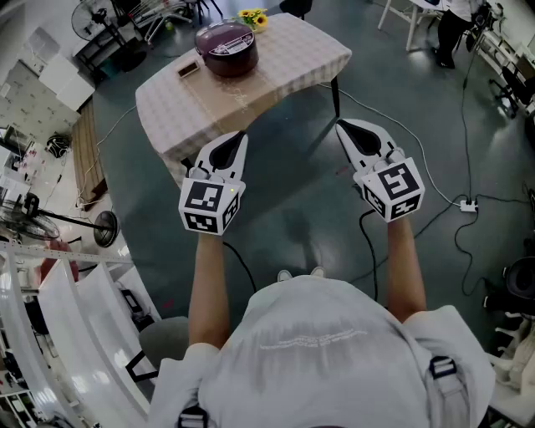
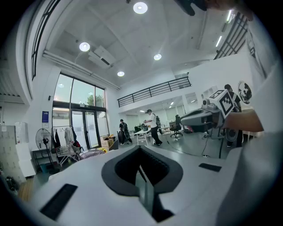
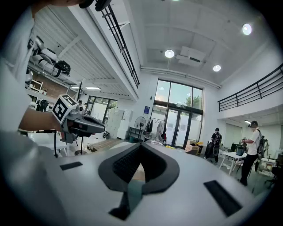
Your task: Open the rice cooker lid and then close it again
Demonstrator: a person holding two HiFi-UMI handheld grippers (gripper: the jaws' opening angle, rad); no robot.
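Purple rice cooker (image 1: 227, 48) could be shoved if bumped by the shut, empty left gripper (image 1: 241, 135) and right gripper (image 1: 339, 124).

A dark grey floor (image 1: 284, 209) spreads beneath a surface (image 1: 292, 58) draped in a pale checked cloth. A power strip (image 1: 468, 203) lies on the floor to the right. A standing fan (image 1: 88, 15) stands near the surface's far left end. Tall glass doors (image 3: 177, 121), a railed balcony (image 2: 152, 90) and round ceiling lights (image 2: 140, 7) mark the high, white-walled hall.
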